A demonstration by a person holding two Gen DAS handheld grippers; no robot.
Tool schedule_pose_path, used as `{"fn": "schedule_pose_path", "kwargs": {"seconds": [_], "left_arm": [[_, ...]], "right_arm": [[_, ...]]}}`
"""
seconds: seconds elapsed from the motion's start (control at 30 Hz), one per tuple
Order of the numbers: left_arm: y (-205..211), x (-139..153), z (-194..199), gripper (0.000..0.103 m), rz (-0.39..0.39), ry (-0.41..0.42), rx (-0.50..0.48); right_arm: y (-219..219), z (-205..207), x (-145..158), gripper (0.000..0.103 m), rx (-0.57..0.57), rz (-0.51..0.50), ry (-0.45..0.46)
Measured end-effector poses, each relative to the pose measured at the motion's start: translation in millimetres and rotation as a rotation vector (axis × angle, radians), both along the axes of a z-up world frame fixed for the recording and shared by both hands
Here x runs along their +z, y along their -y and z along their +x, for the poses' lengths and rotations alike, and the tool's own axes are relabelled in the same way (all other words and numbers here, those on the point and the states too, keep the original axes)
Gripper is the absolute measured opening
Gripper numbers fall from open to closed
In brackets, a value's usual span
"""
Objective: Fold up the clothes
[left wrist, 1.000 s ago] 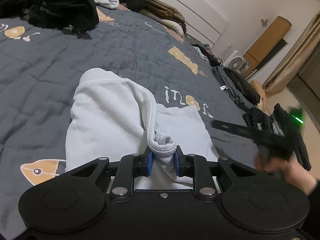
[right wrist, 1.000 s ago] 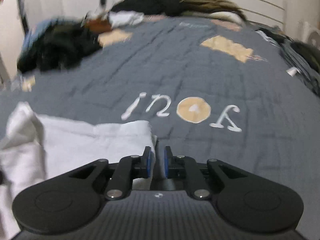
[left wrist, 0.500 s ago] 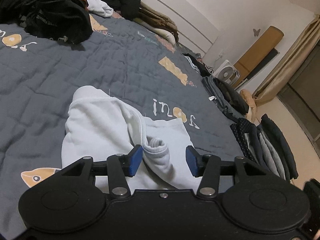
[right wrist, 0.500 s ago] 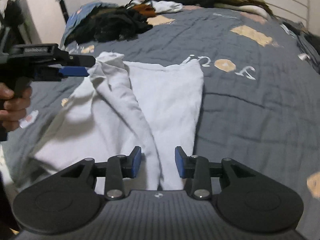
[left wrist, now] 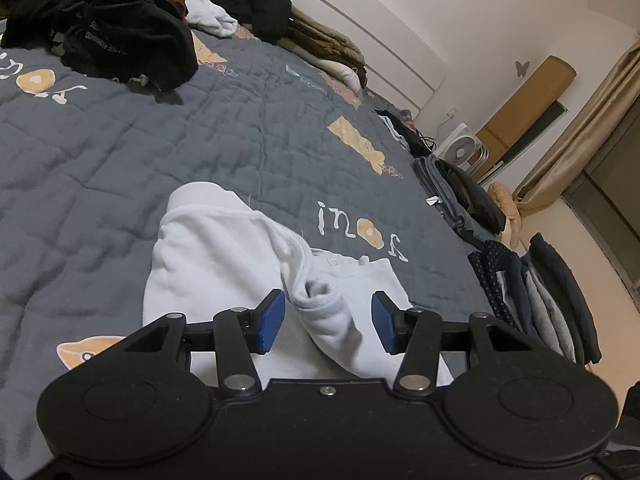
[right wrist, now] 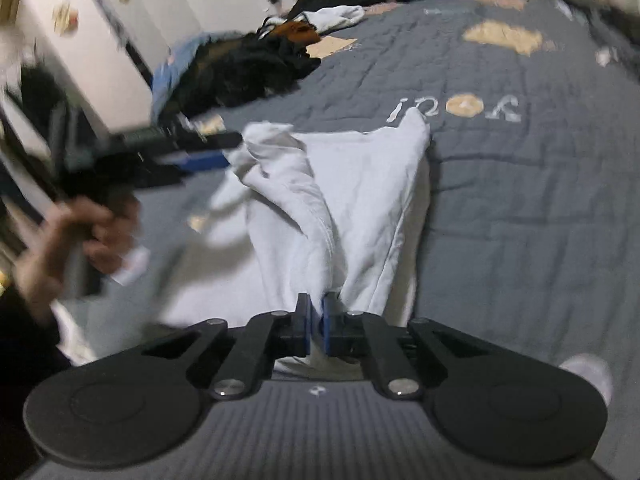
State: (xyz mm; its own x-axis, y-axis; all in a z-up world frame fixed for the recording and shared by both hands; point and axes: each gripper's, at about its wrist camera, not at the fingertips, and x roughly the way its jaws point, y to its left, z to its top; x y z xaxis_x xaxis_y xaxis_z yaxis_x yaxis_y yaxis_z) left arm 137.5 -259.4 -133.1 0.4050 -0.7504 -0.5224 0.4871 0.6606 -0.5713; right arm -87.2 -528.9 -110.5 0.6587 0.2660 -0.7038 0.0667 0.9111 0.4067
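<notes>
Left wrist view first: the left gripper (left wrist: 327, 326) has its blue pads (left wrist: 271, 320) spread apart, roughly half open, and a rolled-up ridge of the white garment (left wrist: 224, 256) runs between them without either pad pressing on it. So nothing's actually gripped on that side. The garment lies crumpled on the grey quilt (left wrist: 120, 160), near the bed's close edge, just below the white lettering (left wrist: 360, 232) printed on the quilt. Further up the bed there's a heap of black clothes (left wrist: 108, 36), and off the right edge of the bed a stack of folded dark clothes (left wrist: 540, 296). A white fan (left wrist: 462, 152) sits on the floor by the wall.

Right wrist view, pretty blurry: the right gripper (right wrist: 316, 324) is pinched shut, and a bunched bit of the white garment's near end looks caught between its pads. The cloth stretches away from there up the quilt towards the lettering. On the left you can see the other gripper side-on, held in the person's left hand (right wrist: 80, 232), with its tips right at the crumpled far-left corner of the garment. The dark clothes heap sits behind it.
</notes>
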Motion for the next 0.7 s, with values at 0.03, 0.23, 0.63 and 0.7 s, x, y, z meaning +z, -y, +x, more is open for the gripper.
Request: {"fn": "schedule_pose_path", "kwargs": {"seconds": [0.03, 0.23, 0.63, 0.7], "left_arm": [[0.1, 0.4, -0.7, 0.048, 0.004, 0.002, -0.004], [-9.9, 10.9, -1.5, 0.051, -0.022, 0.031, -0.004], [-15.6, 8.0, 9.8, 0.052, -0.021, 0.011, 0.030], [-15.9, 5.5, 11.1, 0.052, -0.008, 0.007, 0.030]], "right_arm": [[3.9, -2.0, -1.5, 0.006, -0.021, 0.027, -0.005], [2.4, 6.3, -17.2, 0.028, -0.056, -0.219, -0.060], [17.0, 173.4, -16.9, 0.035, 0.037, -0.260, 0.105], [23.0, 196.8, -32.1, 0.035, 0.029, -0.209, 0.069]]}}
